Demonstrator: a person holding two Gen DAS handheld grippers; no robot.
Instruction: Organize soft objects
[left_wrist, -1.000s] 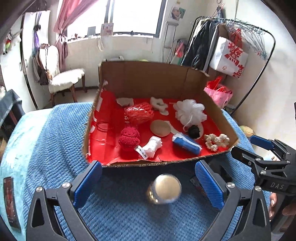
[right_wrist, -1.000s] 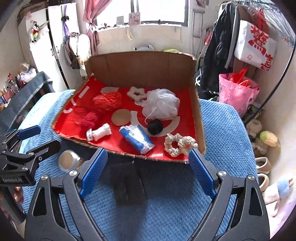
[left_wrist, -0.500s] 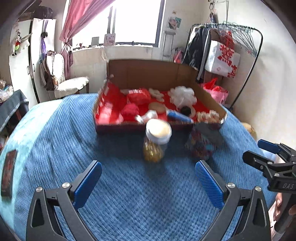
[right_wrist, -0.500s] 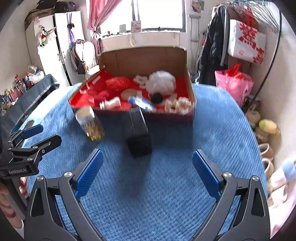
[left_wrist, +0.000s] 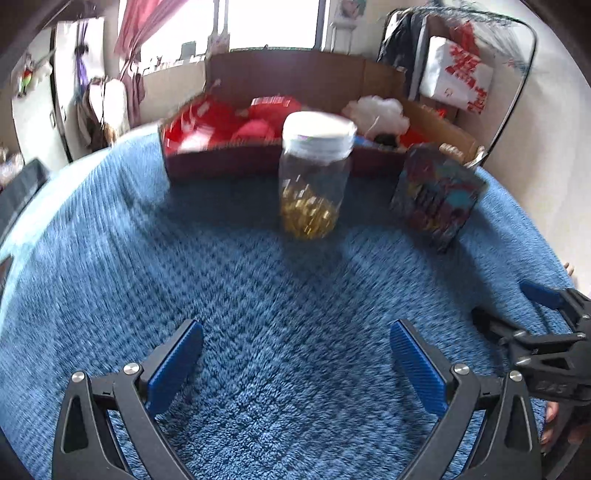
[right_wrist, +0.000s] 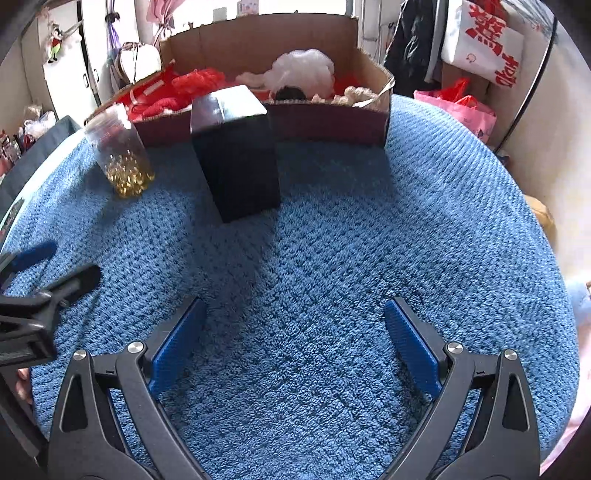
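Left wrist view shows the left claw (left_wrist: 293, 349) spread wide and empty above the blue towel-covered bench (left_wrist: 258, 295); the right claw (right_wrist: 295, 328) is equally wide and empty. Soft objects (right_wrist: 303, 72) sit in the cardboard box (right_wrist: 332, 122) behind a jar (left_wrist: 314, 173) and dark carton (right_wrist: 236, 155). Judging by this, sorting looks done or paused; any next reach must clear those two. No readable writing on either; motion blur.

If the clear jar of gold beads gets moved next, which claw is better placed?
Probably the left claw: the clear white-lidded jar of gold beads stands straight ahead of it. From the right claw, the jar sits off left, beyond the black box.
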